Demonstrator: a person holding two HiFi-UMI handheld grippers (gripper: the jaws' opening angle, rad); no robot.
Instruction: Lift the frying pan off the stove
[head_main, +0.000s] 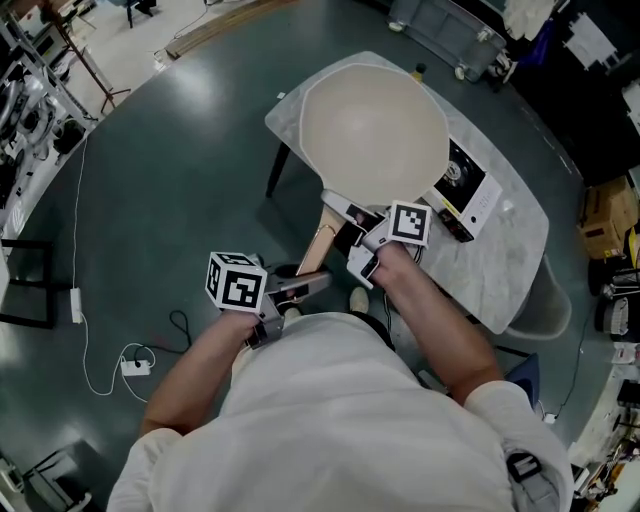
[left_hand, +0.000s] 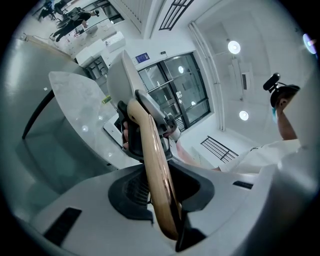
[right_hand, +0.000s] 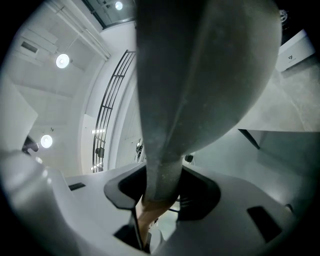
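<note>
White short-sleeved shirt (head_main: 330, 400); dark badge (head_main: 521, 467), perhaps, on sleeve (head_main: 505, 430).

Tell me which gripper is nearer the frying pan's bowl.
Right. The right gripper clamps the neck beside the frying pan bowl; the left gripper clamps the wooden handle farther back, near its end.

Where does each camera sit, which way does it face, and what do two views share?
Head view: on the person's head, facing steeply down at pan, stove and table; forearms, left gripper and right gripper show.
Left gripper view: on the left gripper, facing along the handle to the pan; the person's shirt shows at right.
Right gripper view: on the right gripper, facing the pan's grey underside; none of the person shows.
Shared: head and left gripper views both show handle, pan and table.
</note>
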